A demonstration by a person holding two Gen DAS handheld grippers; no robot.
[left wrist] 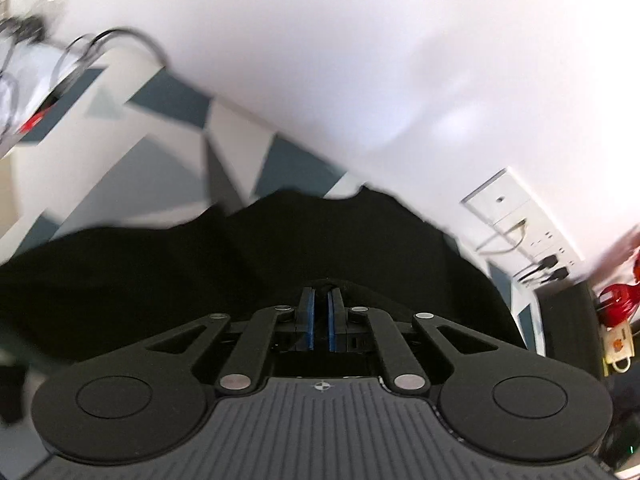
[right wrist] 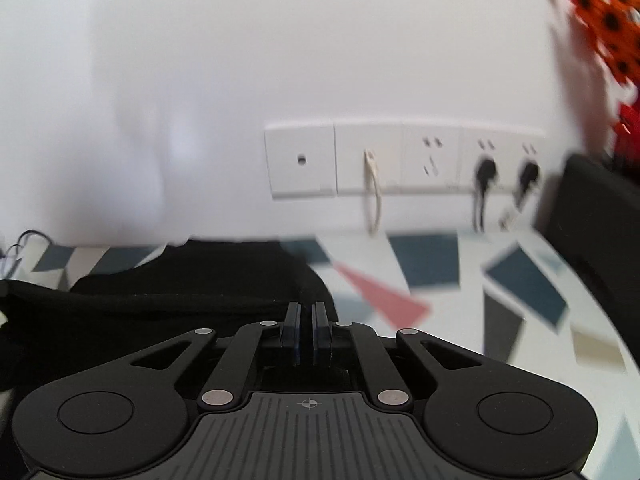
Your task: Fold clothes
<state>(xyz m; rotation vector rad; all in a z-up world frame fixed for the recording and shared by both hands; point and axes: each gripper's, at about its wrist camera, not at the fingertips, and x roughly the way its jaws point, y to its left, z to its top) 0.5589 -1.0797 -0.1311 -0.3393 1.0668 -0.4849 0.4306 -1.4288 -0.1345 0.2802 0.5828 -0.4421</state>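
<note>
Garment: a black cloth [left wrist: 280, 256] is lying on the patterned table [left wrist: 160, 152] near the wall [left wrist: 360, 60], bunched in soft ridges; the right view is showing it [right wrist: 192, 280] spreading to the left of that gripper.
Left gripper [left wrist: 321, 300]: its jaws are sitting nearly together, and a lip of the cloth seems to be rising between the blue pads [left wrist: 310, 320]; judged to be pinching it, though black on black is making this hard to confirm.
Right gripper [right wrist: 307, 312]: its jaws are drawn close with a thin gap showing; I cannot tell whether cloth is caught there, since the edge is passing just at the tips.
Handling: the cloth is looking light, limp and thin, so it is likely sagging and trailing when lifted; not fragile, not stiff, a little prone to slipping from a shallow pinch.
Where to hold: taking an outer edge or corner with each gripper, well apart, is looking best, with enough fabric between the pads.
Risk: both views are blurring, and a single-layer grab may be dragging the rest unevenly.
</note>
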